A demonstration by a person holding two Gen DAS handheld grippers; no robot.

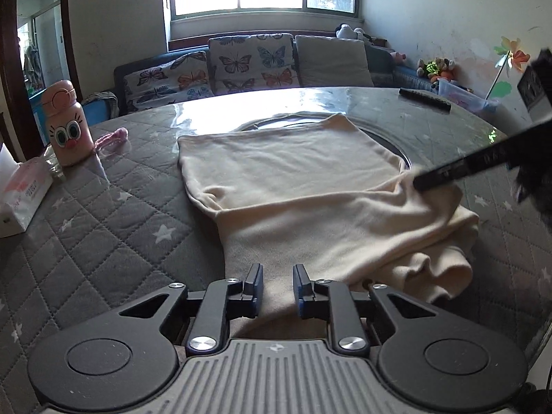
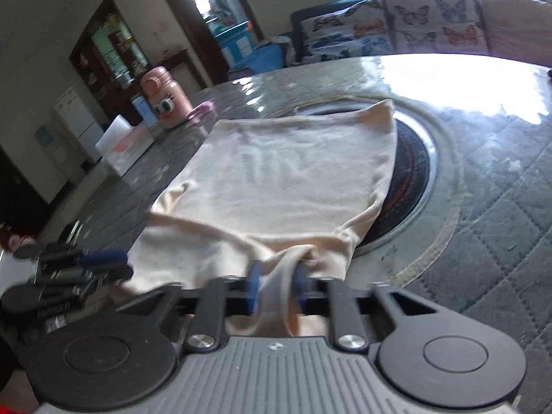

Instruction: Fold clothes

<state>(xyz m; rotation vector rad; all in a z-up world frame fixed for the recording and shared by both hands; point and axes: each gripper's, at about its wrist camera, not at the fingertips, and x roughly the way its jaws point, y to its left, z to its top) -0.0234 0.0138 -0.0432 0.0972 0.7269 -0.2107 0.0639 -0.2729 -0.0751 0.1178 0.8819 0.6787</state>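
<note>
Cloth bunched between the right gripper's (image 2: 276, 284) pinching fingers shows only on its own camera — the cream garment (image 1: 293, 172); left gripper (image 1: 277, 281) gapes, holding nothing.

A pink bottle (image 1: 68, 127) and tissue pack (image 1: 21, 196) stand near a butterfly-cushioned sofa (image 1: 241, 65).
</note>
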